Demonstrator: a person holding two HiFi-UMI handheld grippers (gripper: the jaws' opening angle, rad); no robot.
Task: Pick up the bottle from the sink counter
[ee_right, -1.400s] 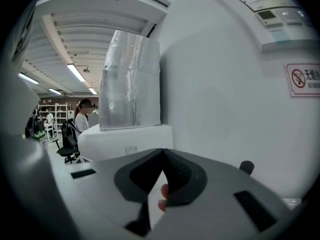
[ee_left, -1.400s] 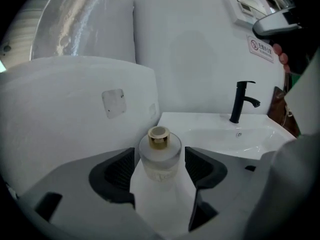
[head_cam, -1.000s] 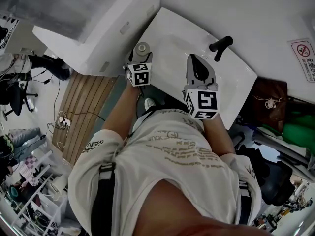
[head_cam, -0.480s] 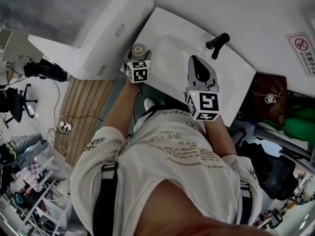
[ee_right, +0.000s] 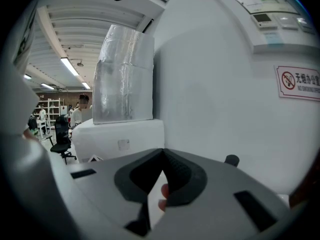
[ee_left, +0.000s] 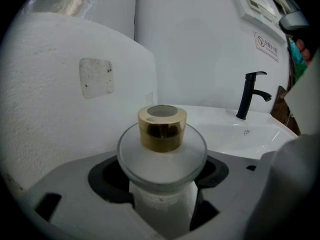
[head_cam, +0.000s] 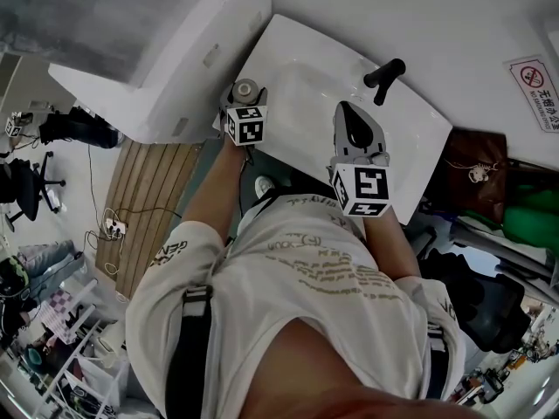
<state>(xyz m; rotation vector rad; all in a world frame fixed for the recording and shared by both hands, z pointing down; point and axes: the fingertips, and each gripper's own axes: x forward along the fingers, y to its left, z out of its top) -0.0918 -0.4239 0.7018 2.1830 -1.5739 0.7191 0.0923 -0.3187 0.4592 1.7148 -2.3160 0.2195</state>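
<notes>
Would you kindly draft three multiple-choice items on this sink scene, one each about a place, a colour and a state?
1. The bottle is: A on the floor; B between the jaws of the left gripper; C on a shelf.
2. Its cap is: A gold; B black; C red.
3. The right gripper has its jaws: A wide apart; B on the bottle; C together, empty.
Answers: B, jaws flank its body; A, it shines gold; C, the tips meet with nothing between.

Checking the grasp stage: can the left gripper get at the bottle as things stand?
Most likely yes. The bottle already stands between the left gripper's jaws, which hug its body below the gold cap; nothing else on the sink counter blocks it.
</notes>
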